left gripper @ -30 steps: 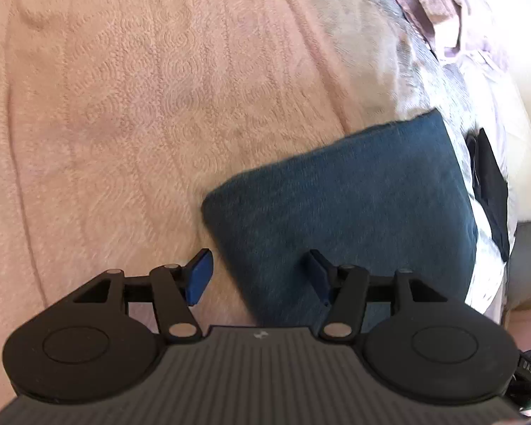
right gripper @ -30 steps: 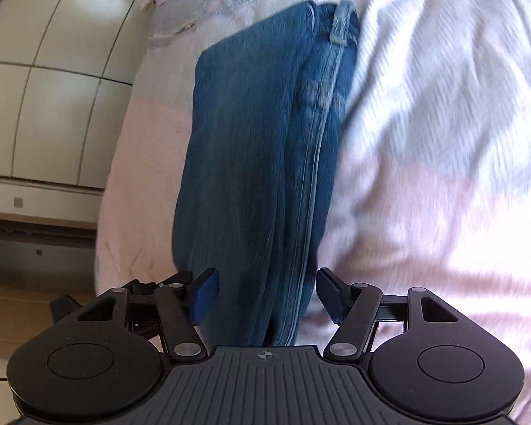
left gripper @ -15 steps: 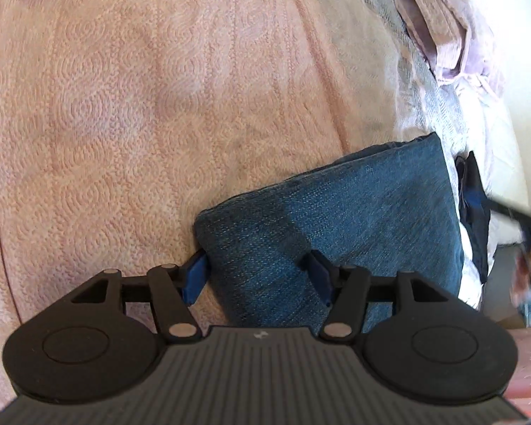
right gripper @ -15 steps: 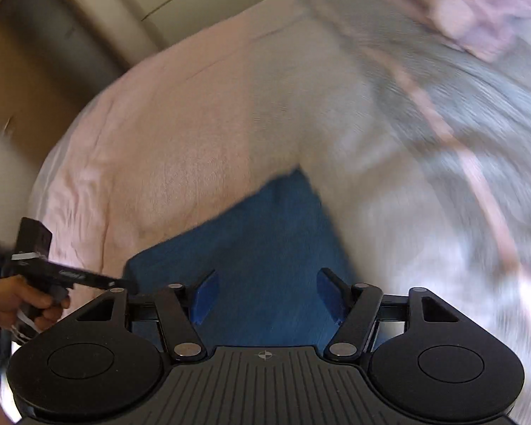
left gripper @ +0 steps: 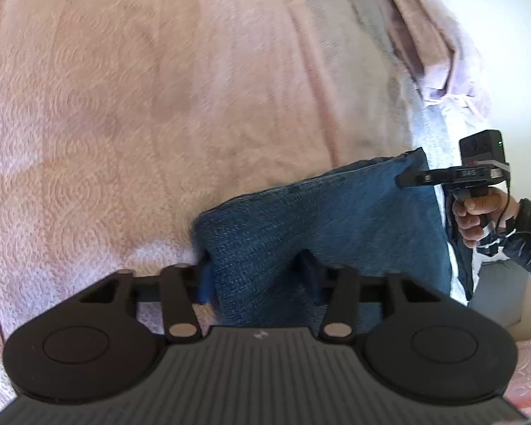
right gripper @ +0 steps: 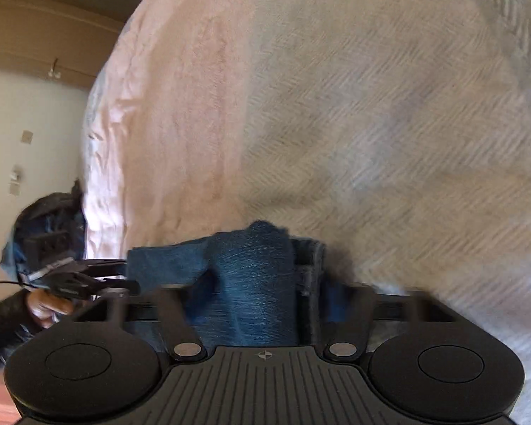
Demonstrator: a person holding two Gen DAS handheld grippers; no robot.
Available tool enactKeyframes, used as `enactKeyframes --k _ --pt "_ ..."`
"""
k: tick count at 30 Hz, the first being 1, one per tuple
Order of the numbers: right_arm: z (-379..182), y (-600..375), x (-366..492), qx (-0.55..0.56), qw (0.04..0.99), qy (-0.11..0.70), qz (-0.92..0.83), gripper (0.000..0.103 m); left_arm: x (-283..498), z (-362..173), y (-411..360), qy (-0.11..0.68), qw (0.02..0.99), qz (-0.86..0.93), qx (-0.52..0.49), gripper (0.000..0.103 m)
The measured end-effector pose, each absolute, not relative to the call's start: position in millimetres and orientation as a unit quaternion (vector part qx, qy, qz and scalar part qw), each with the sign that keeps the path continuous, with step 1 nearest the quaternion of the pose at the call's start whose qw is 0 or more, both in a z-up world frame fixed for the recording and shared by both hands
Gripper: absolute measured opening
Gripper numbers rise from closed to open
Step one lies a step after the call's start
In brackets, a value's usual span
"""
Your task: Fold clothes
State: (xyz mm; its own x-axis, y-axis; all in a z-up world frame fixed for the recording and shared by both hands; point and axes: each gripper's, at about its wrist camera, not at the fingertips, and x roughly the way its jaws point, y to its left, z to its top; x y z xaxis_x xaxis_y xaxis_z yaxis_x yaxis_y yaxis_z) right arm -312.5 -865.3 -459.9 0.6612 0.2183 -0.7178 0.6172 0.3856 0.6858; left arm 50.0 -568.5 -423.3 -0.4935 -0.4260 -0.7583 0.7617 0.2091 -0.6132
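Note:
Folded blue jeans (left gripper: 322,219) lie on a pink bedspread (left gripper: 141,106). My left gripper (left gripper: 256,276) is open, its fingers straddling the near corner of the jeans. In the left wrist view the right gripper (left gripper: 407,179) reaches in at the far corner of the jeans. In the right wrist view my right gripper (right gripper: 270,294) is open, with the folded edge of the jeans (right gripper: 258,276) between its fingers. The left gripper (right gripper: 124,285) shows there at the left end of the jeans.
A grey-white textured blanket (right gripper: 389,124) covers the bed beyond the jeans. Pink and lilac bedding (left gripper: 439,46) is piled at the upper right. A wooden floor and wall (right gripper: 24,71) lie past the bed's left edge.
The right gripper swung round from alongside the jeans to their far end. The left gripper moved forward, so the jeans' corner now sits between its fingers. Both stayed open.

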Motion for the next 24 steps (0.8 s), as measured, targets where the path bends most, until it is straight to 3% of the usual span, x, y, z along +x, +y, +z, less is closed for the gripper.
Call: enactKeyframes --k 2,8,13,17,24 --pt "-446.6 -859.0 -313.6 0.533 0.743 0.38 -0.139 0.042 48.3 -410.4 -568.2 0.592 0.483 -0.629 0.145 0.031" --pt "-366.1 -837.1 -320.0 0.482 0.8 0.323 -0.154 0.032 41.0 -342.4 -570.9 0.504 0.488 -0.691 0.172 0.026" --pt "-287.8 -814.9 -328.2 0.423 0.851 0.262 -0.169 0.031 36.5 -255.5 -564.5 0.38 0.509 -0.753 0.17 0.026" --pt "-293.5 -740.8 -349.9 0.409 0.849 0.259 -0.212 0.031 15.8 -210.0 -525.9 0.266 0.498 -0.799 0.207 0.025" --pt "-318.1 -604.0 -388.0 0.393 0.832 0.265 -0.288 0.031 -40.7 -238.1 -418.6 0.2 0.416 -0.841 0.282 0.022"
